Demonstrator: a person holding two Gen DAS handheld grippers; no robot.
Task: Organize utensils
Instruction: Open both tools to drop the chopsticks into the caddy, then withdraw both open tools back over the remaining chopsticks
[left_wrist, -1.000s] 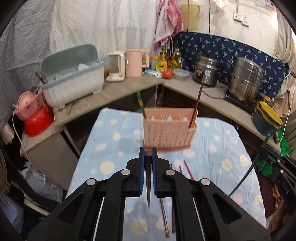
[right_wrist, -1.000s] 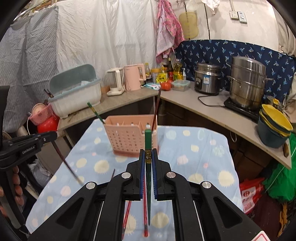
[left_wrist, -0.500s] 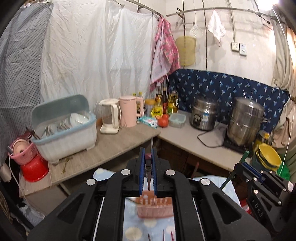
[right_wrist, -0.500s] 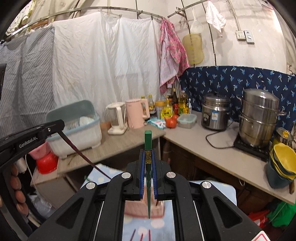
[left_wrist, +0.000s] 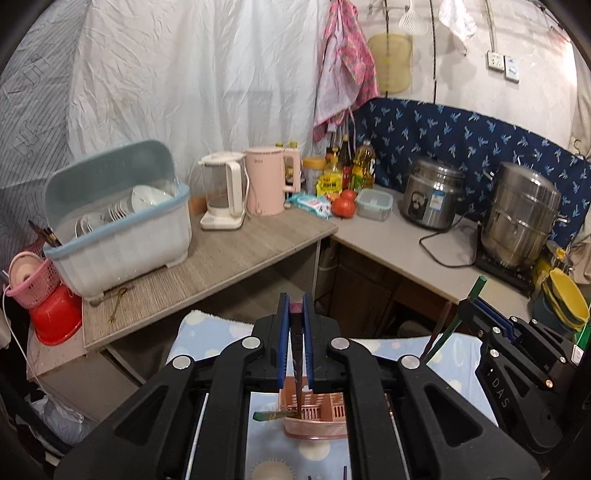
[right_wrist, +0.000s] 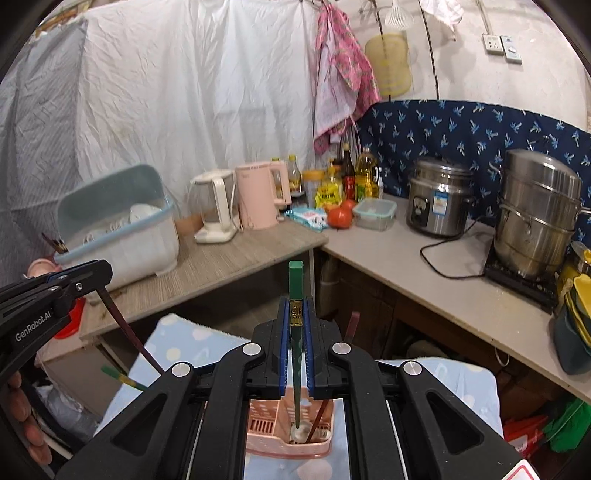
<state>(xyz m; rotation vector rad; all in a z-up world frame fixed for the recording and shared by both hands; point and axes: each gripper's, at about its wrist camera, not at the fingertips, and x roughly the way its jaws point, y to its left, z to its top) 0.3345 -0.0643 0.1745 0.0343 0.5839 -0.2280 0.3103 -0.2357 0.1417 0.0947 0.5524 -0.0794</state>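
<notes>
L gripper (left_wrist: 296, 334) & R gripper (right_wrist: 296, 332): both clamped tight, 2 fingers pointing forward-down.

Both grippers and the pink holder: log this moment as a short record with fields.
left gripper: shut on dark red chopstick, tip pointing down at the holder
right gripper: shut on green chopstick, held upright, tip over a holder compartment
pink utensil holder: stands on the blue spotted cloth
already in holder: one dark red chopstick; another green one leaning out of its left side
</notes>
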